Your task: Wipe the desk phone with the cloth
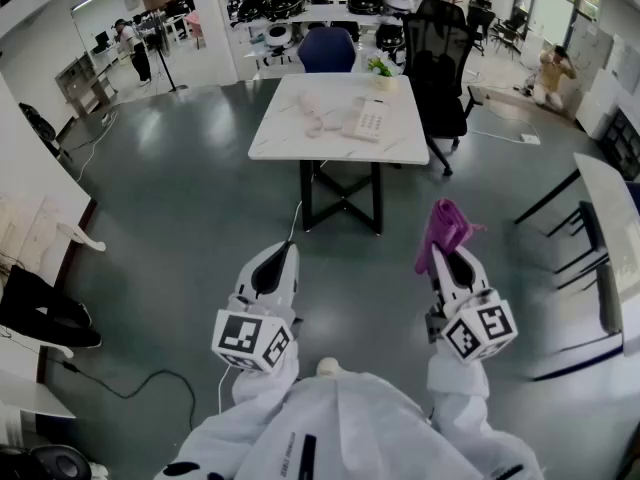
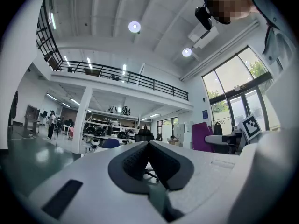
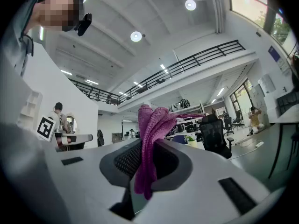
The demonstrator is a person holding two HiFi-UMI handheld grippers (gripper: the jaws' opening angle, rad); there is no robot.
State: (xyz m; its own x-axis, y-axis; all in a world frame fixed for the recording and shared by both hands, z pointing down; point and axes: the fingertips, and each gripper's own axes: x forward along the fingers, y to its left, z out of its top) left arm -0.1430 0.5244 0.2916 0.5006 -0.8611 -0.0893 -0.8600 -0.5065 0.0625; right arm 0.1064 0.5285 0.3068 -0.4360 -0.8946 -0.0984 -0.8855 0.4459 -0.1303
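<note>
A white desk phone [image 1: 366, 120] lies on the white table [image 1: 290, 138] far ahead in the head view, with its handset and cord [image 1: 313, 115] to its left. My right gripper [image 1: 447, 251] is shut on a purple cloth [image 1: 445, 227], which sticks up out of the jaws [image 3: 152, 125]. My left gripper [image 1: 279, 261] is shut with nothing between its pads [image 2: 148, 146]. Both grippers are held low over the floor, well short of the table.
A black office chair [image 1: 440, 53] stands at the table's right, a blue chair [image 1: 327, 48] behind it, and a small potted plant [image 1: 382, 68] on its far edge. Another table [image 1: 612, 228] is at the right. A cable [image 1: 120, 388] trails on the grey floor at the left.
</note>
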